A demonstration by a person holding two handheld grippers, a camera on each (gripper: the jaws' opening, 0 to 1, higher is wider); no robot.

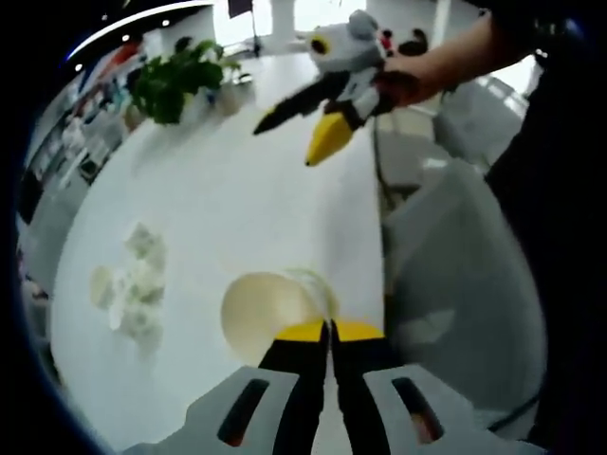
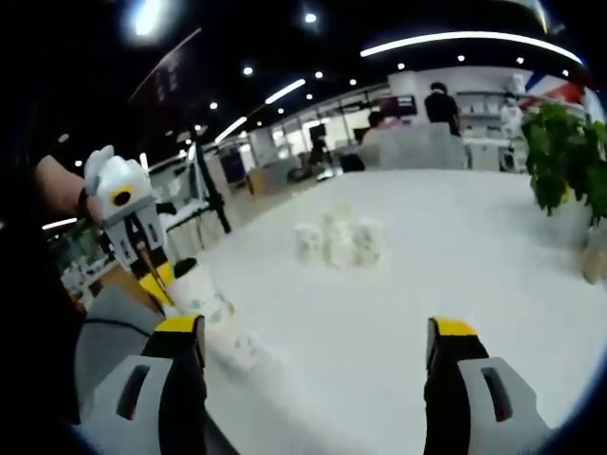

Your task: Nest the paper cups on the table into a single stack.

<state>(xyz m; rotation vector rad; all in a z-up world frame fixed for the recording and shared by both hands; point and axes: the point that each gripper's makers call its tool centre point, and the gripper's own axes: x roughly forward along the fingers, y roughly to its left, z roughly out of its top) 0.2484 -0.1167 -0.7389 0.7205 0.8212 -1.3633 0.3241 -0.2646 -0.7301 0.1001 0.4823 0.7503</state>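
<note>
My left gripper [image 1: 330,330] is shut on the wall of a pale paper cup [image 1: 266,311], whose mouth faces the camera. In the right gripper view that left gripper [image 2: 161,280] comes in from the left, held by a hand, with the patterned cup [image 2: 213,318] hanging slanted below its tips at the table's near edge. Several more paper cups [image 2: 340,243] stand clustered mid-table, and they appear blurred in the left gripper view [image 1: 133,277]. My right gripper [image 2: 315,332] is open with nothing between its jaws. It also appears at the top of the left gripper view [image 1: 294,140], above the table.
The white table [image 2: 474,246] is long, with its edge [image 1: 377,237] beside grey chairs [image 1: 465,265]. A green potted plant [image 1: 175,81] stands at the far end and appears at the right [image 2: 569,156] too. People stand in the office behind.
</note>
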